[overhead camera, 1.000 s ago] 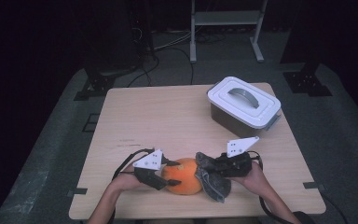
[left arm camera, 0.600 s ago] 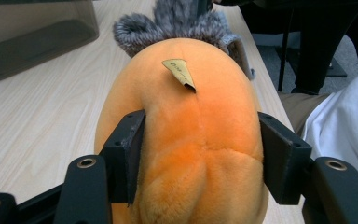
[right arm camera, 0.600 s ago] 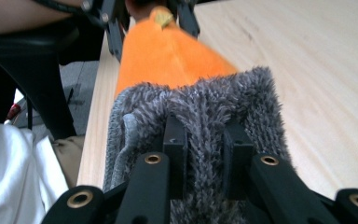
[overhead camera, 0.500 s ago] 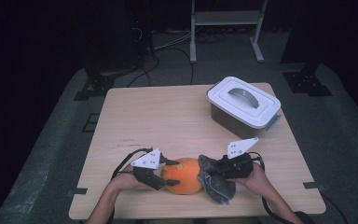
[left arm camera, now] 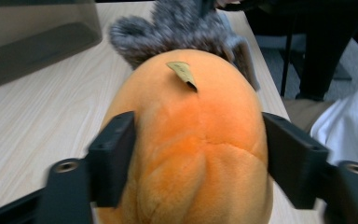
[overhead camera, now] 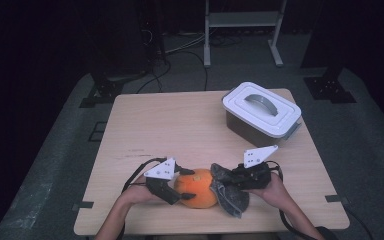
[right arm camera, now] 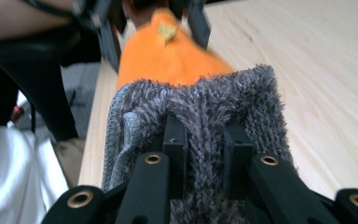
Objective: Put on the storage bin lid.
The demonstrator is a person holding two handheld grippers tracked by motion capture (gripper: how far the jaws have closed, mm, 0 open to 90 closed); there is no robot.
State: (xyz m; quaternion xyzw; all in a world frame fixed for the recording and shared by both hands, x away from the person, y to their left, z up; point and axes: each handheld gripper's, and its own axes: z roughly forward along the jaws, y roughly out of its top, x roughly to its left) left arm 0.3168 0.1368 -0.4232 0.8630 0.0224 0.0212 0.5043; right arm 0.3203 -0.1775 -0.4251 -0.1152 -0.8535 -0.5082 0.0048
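The left gripper (left arm camera: 198, 154) has just been opened wider around the round orange plush toy (overhead camera: 196, 187), which lies at the table's near edge; its pads appear barely touching, so a release is judged underway. The right gripper (right arm camera: 204, 140) is kept clamped on the grey fluffy cloth (overhead camera: 230, 192). Positions match the earlier frames.

1. The high view is dim: light falls from above on the worktop (overhead camera: 180, 125), and the room behind sinks into black.
2. The lidded box (overhead camera: 261, 114) casts a soft, short shadow.
3. The left gripper view is bright; the orange plush (left arm camera: 191, 140) is fairly sharp, the background blurred.
4. The right gripper view keeps the grey cloth (right arm camera: 205, 121) sharp, everything beyond soft.
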